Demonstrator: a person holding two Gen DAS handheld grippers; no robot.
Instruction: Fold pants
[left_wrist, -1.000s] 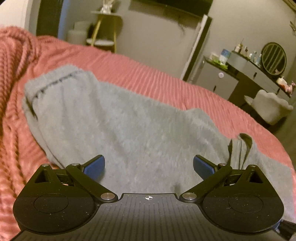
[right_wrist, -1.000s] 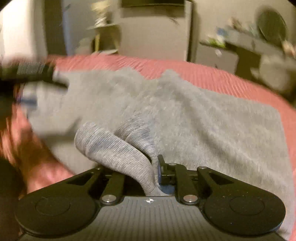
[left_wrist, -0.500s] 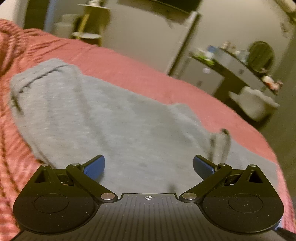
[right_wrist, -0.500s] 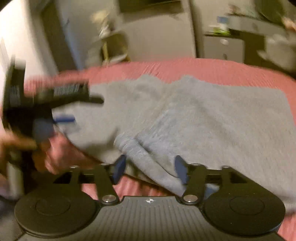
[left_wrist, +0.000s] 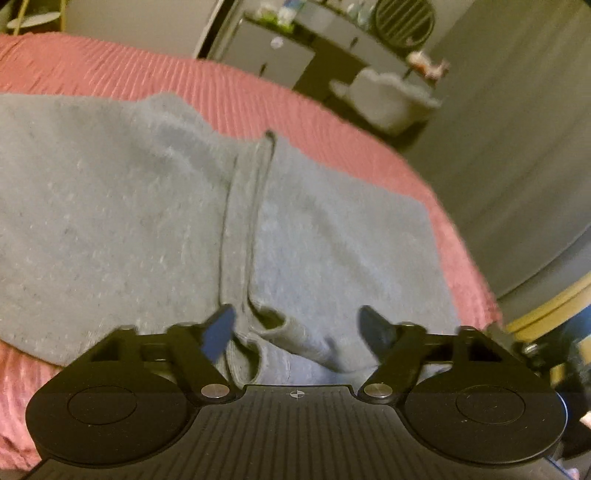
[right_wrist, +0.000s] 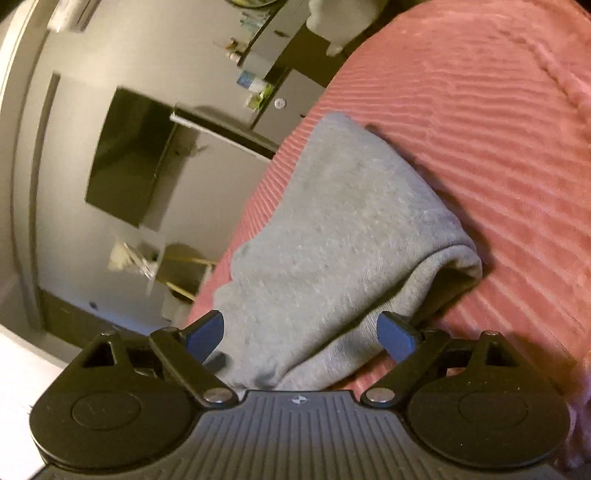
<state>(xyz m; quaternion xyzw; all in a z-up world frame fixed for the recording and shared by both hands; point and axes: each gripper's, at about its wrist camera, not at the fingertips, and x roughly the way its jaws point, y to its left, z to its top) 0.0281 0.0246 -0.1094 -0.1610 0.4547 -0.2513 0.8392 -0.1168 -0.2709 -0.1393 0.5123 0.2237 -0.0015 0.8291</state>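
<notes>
Left gripper (left_wrist: 297, 328) jaws closing around pants (left_wrist: 147, 221) cuff fold, not pinching; right gripper (right_wrist: 297, 332) jaws opening, spread, straddling cloth; partial bite risking fold slipping.

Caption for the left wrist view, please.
Left gripper closing over a raised fold of grey pants on the pink blanket.
</notes>
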